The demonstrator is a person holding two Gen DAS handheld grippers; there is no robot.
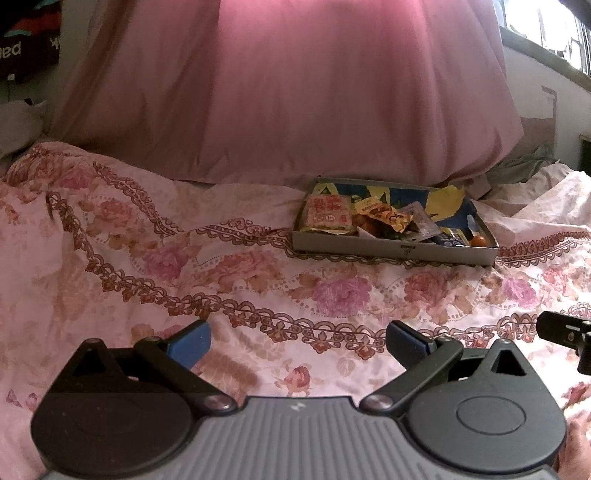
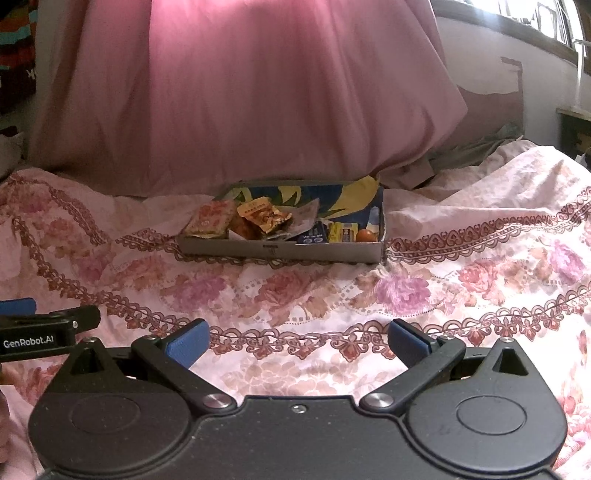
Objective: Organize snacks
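A shallow cardboard tray lies on the floral bedspread and holds several snack packets. A red and yellow packet is at its left, an orange crinkled packet in the middle, blue and yellow packs and a small orange fruit at its right. My left gripper is open and empty, well short of the tray. My right gripper is open and empty, also short of the tray.
A big pink pillow rises right behind the tray. The floral bedspread spreads all around. The other gripper shows at each view's edge. A window is at the upper right.
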